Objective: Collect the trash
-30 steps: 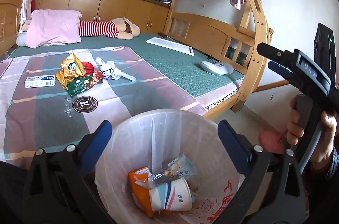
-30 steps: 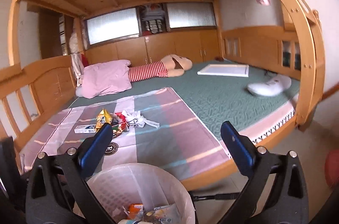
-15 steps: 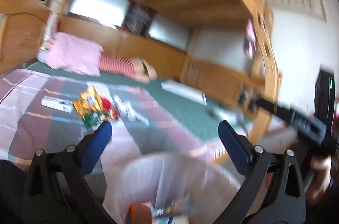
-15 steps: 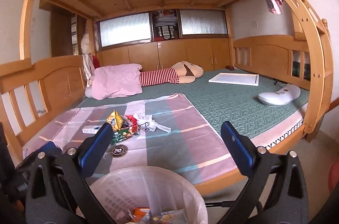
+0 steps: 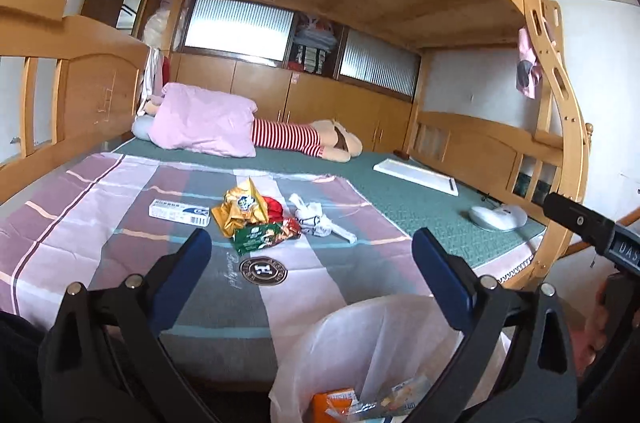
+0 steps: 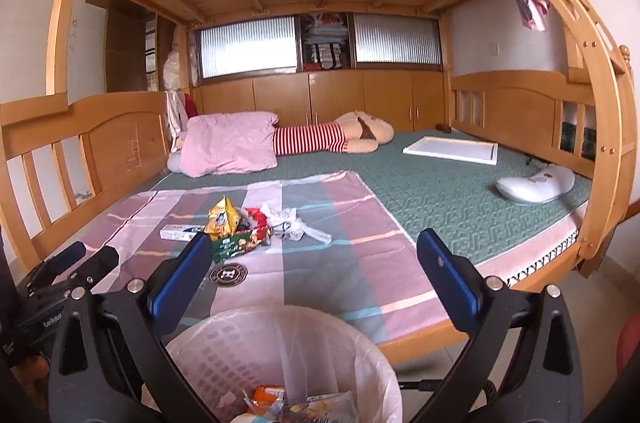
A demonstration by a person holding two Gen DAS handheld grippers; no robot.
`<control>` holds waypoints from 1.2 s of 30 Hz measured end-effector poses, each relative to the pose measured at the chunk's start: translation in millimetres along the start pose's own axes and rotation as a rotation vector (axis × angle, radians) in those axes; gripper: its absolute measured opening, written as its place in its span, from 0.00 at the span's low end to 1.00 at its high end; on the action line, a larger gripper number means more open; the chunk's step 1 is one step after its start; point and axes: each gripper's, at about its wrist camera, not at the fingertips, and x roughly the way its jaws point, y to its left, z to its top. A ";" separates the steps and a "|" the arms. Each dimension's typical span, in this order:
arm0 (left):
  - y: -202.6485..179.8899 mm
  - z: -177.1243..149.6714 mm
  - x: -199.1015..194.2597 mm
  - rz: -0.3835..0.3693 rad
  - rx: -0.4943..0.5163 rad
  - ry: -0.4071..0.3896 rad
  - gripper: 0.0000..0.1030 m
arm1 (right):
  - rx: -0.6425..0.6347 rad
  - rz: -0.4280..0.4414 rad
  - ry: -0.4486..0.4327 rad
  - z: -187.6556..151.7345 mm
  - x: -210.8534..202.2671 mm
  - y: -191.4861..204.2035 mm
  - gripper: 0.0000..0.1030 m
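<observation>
Meanwhile, trash waits on the striped sheet (image 5: 100, 223) of a wooden bunk bed (image 6: 520, 191): from left to right, a white carton (image 5: 179, 213), a crumpled gold snack bag (image 5: 240, 207) leaning over a green wrapper (image 5: 264, 234), and a knotted white plastic bag (image 5: 316, 221), all bunched near mid-sheet and well apart from both tools. The left gripper (image 5: 308, 255) and the right gripper (image 6: 314, 253) each hover empty above the lined trash bin (image 6: 280, 347) at the bed's edge, fingers spread wide. Several pieces already lie in the bin. The likely trouble ahead: wrappers overlap, so a pinch on the gold bag could drag the green one along or shed it short of the bin; what appears to be a red wrapper beneath is partly hidden. Thin film may slip from smooth pads, and the light bin could tip if bumped.
</observation>
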 end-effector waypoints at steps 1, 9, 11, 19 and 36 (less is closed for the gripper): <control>1.8 -0.8 3.2 0.009 -0.005 0.031 0.97 | -0.001 0.002 0.012 -0.6 1.7 0.4 0.97; -0.1 -8.1 14.4 0.035 0.056 0.100 0.97 | -0.037 0.000 0.102 -9.4 13.8 8.4 0.97; -2.8 -9.1 14.3 0.037 0.076 0.100 0.97 | -0.037 0.009 0.129 -11.8 16.5 9.4 0.96; -3.8 -15.9 30.0 0.107 0.144 0.168 0.62 | -0.049 0.010 0.255 -23.8 34.9 13.8 0.32; 171.4 -2.3 199.2 0.399 -0.308 0.497 0.91 | -0.060 0.236 0.391 48.6 216.1 98.5 0.64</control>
